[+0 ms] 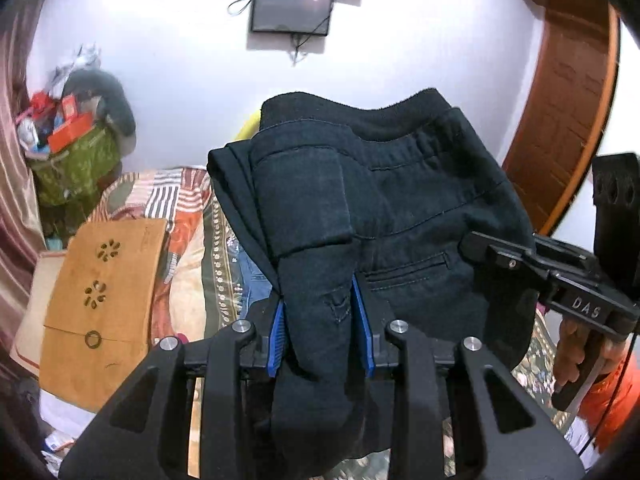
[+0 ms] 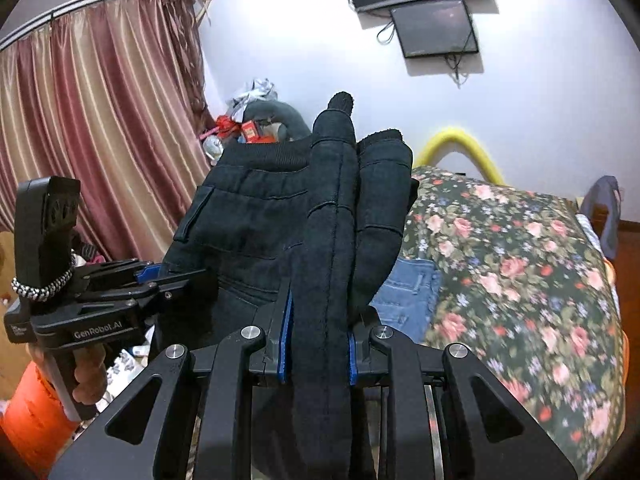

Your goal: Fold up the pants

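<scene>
The dark navy pants (image 1: 384, 200) are folded into a thick bundle and held up off the bed between both grippers. My left gripper (image 1: 320, 312) is shut on one folded edge of the pants, its blue pads pressed against the cloth. My right gripper (image 2: 320, 344) is shut on the other edge of the pants (image 2: 280, 216), with thick folds standing up between its fingers. In the left wrist view the right gripper (image 1: 532, 264) shows at the right, gripping the pants near a back pocket. In the right wrist view the left gripper (image 2: 160, 280) shows at the left, against the pants.
A bed with a floral cover (image 2: 520, 280) lies below, with blue jeans (image 2: 408, 292) on it. A brown perforated board (image 1: 100, 312) lies at left. A cluttered green bag (image 1: 76, 160), curtains (image 2: 92, 140), a wall screen (image 1: 292, 8) and a wooden door (image 1: 568, 100) surround the bed.
</scene>
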Available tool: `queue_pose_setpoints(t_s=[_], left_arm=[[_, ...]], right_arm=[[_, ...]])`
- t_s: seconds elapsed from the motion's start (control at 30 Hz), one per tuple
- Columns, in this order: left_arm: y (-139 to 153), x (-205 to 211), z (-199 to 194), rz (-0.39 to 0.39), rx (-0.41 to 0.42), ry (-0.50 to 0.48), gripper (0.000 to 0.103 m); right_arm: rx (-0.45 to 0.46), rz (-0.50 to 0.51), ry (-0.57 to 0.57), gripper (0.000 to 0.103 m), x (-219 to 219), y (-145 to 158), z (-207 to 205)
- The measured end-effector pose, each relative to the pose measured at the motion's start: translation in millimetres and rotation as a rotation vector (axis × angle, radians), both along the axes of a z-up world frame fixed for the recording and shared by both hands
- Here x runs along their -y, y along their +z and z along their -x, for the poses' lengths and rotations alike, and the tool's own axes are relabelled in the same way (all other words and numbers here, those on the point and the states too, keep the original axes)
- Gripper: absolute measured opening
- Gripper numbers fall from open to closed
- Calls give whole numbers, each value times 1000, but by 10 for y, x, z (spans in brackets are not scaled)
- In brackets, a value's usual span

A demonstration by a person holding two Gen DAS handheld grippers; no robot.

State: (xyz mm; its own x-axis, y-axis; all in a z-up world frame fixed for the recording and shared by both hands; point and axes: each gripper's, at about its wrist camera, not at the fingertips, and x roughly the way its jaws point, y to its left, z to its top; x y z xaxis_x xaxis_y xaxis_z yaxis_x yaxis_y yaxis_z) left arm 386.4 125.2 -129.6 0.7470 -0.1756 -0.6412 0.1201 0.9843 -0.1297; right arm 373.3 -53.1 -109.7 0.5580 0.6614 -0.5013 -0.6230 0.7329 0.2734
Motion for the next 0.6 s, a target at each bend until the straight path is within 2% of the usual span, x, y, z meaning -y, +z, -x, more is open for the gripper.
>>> queue_pose_setpoints(t_s=[0.17,0.33,0.5,0.6], left_arm=[[-439,-253,-468,28,-72,21,30],[-1113,-305,-993,19,-160,26,30],[-1892,-308,-1491,51,-283,23,30],[-2154,-331,-1622,57,-323,37,33]], right_arm=[[-64,46,13,19,-241,-397,-451],[-189,82,4,19,-361,-976,-973],[-287,142,-26,19,-365,-1598,-1338],[-373,162,-27,23,-333,-1844,-1510]])
